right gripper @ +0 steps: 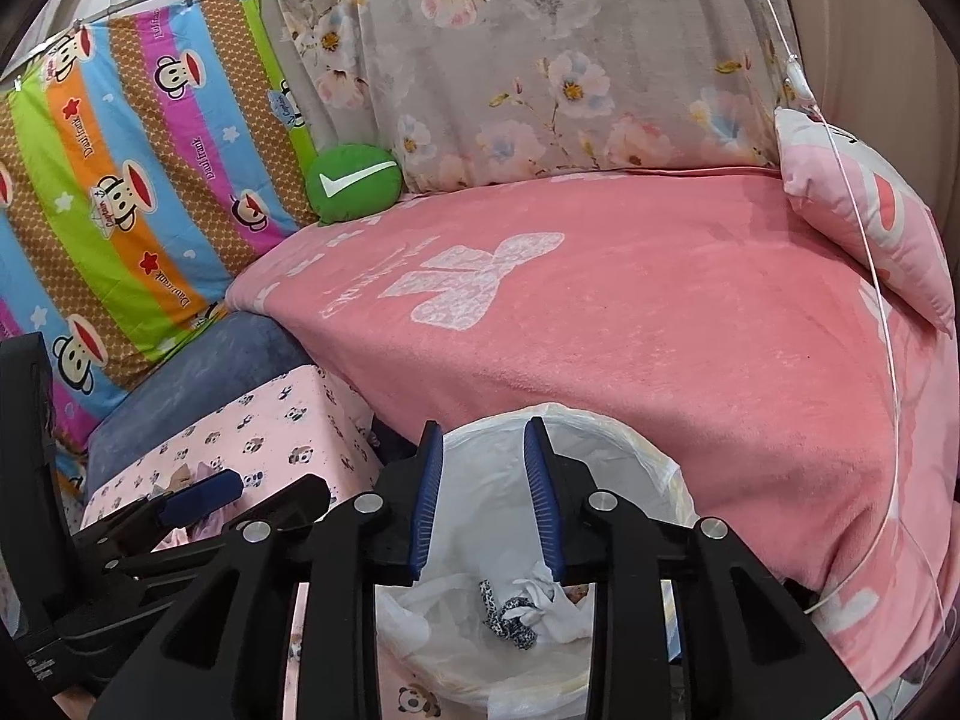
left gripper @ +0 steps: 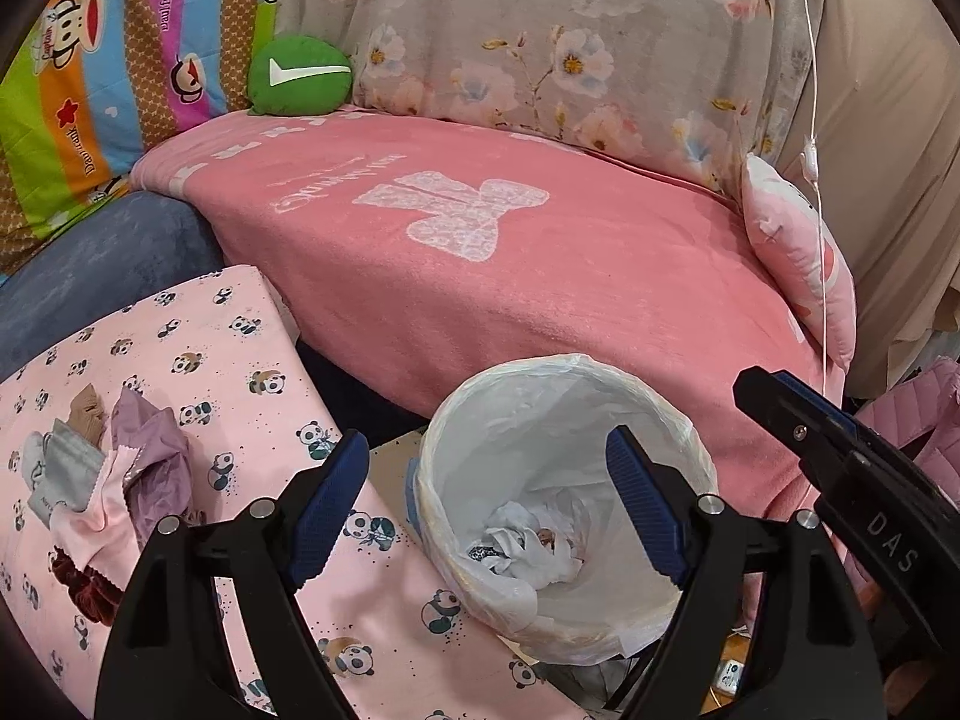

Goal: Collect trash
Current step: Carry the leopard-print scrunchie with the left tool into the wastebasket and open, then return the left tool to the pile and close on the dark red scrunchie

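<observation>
A round bin lined with a white bag stands in front of the sofa. Crumpled white paper and a spotted scrap lie at its bottom. My left gripper hangs over the bin's left rim, open wide, nothing between its blue pads. In the right wrist view my right gripper sits above the same bin, its jaws parted by a narrow gap with nothing in it, and the trash shows below. A heap of cloth scraps in purple, grey, pink and dark red lies on the panda-print cover.
A pink blanket covers the sofa seat behind the bin. A green round cushion and a pink pillow rest on it. A thin white cable hangs down at the right. A blue cushion lies to the left.
</observation>
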### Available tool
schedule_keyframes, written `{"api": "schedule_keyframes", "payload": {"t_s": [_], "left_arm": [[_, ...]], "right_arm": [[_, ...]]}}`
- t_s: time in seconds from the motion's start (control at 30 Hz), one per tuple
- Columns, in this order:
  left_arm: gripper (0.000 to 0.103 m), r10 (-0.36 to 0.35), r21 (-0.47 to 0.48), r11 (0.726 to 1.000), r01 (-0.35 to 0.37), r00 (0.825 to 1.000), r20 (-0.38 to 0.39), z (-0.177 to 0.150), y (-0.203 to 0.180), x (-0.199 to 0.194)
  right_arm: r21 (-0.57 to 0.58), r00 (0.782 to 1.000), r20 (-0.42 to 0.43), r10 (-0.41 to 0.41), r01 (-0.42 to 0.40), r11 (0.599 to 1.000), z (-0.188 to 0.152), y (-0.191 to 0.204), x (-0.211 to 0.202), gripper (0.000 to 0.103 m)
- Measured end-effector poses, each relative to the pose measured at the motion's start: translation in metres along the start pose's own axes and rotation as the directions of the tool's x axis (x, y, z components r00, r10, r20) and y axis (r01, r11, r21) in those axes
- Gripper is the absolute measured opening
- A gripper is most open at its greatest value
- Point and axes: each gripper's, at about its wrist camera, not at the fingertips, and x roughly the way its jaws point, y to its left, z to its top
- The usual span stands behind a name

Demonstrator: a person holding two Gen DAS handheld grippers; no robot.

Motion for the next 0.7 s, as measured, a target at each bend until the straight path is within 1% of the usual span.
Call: {"api": "schedule_keyframes", "payload": {"t_s": [0.1,0.27,0.3,0.33,0.4,0.57,0.7], "left_arm": [[0.077,0.010,-0.016,1.000,-0.010,1.000,0.005,-0.001,0.008,-0.004],[0.077,0.027,-0.047,0.999,-0.027,1.000,0.015,-0.004,0.023,-0.011],[0.077,0.035,-0.054,0.998,-0.034,0.999,0.017,-0.005,0.028,-0.013],[0.077,0.045,-0.061,0.997,-0.044,0.999,0.019,-0.007,0.032,-0.015],[0.077,0.066,-0.075,0.995,-0.065,0.998,0.022,-0.010,0.040,-0.018],[0.078,0.122,-0.129,0.984,-0.119,0.992,0.014,-0.019,0.068,-0.028],[0.078,0.175,-0.174,0.970,-0.172,0.985,0.004,-0.029,0.096,-0.037]], "right_arm": [[-0.014,1.000,-0.004,0.007,-0.007,1.000,-0.003,0.008,0.000,0.035],[-0.043,1.000,-0.019,0.023,-0.024,0.999,-0.007,0.027,0.002,0.036],[-0.046,0.999,-0.020,0.025,-0.026,0.999,-0.007,0.029,0.002,0.039],[-0.051,0.999,-0.021,0.029,-0.030,0.998,-0.008,0.033,0.002,0.042],[-0.065,0.999,-0.028,0.038,-0.040,0.997,-0.011,0.043,0.003,0.044],[-0.102,0.997,-0.049,0.064,-0.069,0.992,-0.019,0.066,0.006,0.046],[-0.132,0.994,-0.069,0.087,-0.096,0.987,-0.027,0.086,0.008,0.046]]}}
